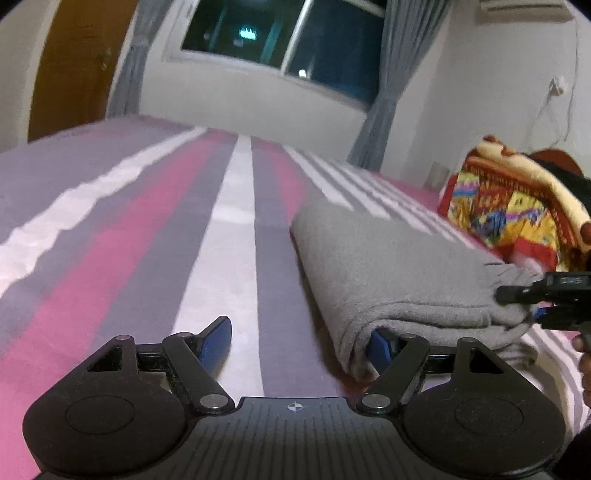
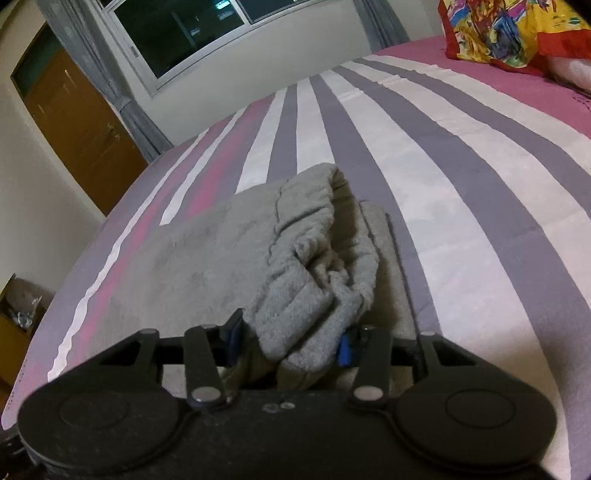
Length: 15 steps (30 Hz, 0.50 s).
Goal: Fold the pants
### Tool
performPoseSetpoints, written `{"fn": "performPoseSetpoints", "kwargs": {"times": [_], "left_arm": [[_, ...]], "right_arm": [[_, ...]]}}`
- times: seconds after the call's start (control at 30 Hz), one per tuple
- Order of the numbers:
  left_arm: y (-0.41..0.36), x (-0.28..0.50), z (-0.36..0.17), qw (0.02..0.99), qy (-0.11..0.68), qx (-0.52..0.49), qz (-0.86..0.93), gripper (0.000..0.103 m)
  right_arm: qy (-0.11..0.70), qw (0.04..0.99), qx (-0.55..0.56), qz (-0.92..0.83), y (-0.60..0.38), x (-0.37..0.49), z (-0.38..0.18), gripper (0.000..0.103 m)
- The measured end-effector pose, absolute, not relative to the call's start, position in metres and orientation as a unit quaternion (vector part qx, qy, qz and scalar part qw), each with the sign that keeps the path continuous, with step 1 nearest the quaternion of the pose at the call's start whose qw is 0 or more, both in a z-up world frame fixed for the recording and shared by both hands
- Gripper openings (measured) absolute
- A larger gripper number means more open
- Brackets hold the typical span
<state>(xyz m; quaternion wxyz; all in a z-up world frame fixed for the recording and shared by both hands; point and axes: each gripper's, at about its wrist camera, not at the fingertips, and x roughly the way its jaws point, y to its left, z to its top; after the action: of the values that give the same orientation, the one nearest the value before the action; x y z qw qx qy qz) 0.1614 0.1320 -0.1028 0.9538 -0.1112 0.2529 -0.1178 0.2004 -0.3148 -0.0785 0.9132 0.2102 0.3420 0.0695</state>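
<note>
Grey fleece pants (image 1: 391, 269) lie folded in a thick stack on the striped bed (image 1: 147, 229). My left gripper (image 1: 299, 339) is open at the stack's near left corner; its right finger pad (image 1: 378, 345) is tucked into the fold, and its left pad (image 1: 216, 338) is over bare sheet. My right gripper (image 1: 532, 299) enters from the right, shut on the pants' edge. In the right wrist view the right gripper (image 2: 288, 339) is shut on a bunched wad of the grey pants (image 2: 317, 266), with the rest spread flat to the left.
A bright patterned blanket (image 1: 513, 206) lies at the head of the bed, also in the right wrist view (image 2: 509, 29). A window (image 1: 280, 33), grey curtains and a wooden door (image 2: 81, 136) are beyond the bed's far edge.
</note>
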Motion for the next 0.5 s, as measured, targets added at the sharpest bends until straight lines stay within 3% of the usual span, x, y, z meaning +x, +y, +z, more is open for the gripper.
{"fn": "performPoseSetpoints", "kwargs": {"times": [0.17, 0.3, 0.5], "left_arm": [[0.138, 0.163, -0.106, 0.953, 0.254, -0.128, -0.108, 0.074], [0.129, 0.176, -0.115, 0.943, 0.296, -0.108, -0.108, 0.074], [0.123, 0.174, -0.109, 0.933, 0.334, -0.074, -0.111, 0.074]], "right_arm": [[0.251, 0.938, 0.204, 0.124, -0.312, 0.165, -0.056, 0.041], [0.342, 0.897, 0.271, 0.069, -0.333, 0.181, -0.116, 0.041], [0.336, 0.906, 0.247, 0.077, -0.331, 0.174, -0.106, 0.045]]}}
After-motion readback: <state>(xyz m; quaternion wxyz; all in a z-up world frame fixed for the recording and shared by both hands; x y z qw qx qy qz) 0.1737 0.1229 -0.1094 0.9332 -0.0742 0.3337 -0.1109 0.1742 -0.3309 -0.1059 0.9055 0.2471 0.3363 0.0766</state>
